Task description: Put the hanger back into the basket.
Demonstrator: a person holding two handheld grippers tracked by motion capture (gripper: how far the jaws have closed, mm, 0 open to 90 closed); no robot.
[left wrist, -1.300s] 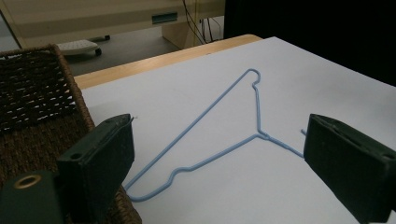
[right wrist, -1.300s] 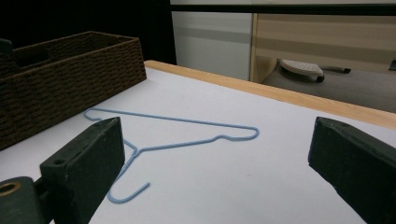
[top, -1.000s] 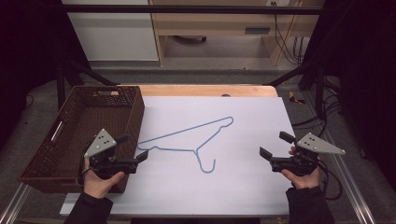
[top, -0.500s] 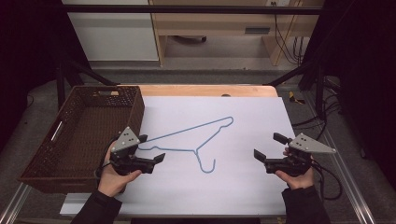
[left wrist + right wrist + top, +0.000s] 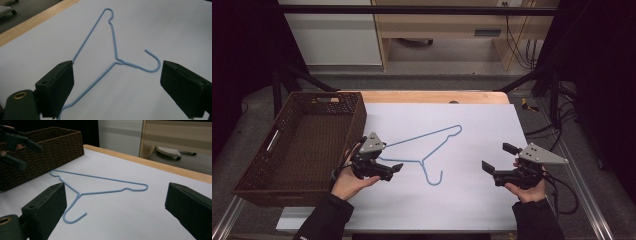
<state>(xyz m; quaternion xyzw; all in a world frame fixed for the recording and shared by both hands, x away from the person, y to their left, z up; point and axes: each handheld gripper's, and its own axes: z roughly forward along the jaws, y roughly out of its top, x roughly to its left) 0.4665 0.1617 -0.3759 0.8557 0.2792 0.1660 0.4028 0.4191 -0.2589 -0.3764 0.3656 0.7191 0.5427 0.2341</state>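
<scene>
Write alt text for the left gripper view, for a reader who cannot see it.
A blue wire hanger lies flat on a white table surface, seen between the two open black jaws of the left hand-held gripper. Its hook curls toward the jaw at the right of the picture, and one wire arm runs behind the other jaw.

no readable text, no labels, no brand marks, no numbers anywhere
</scene>
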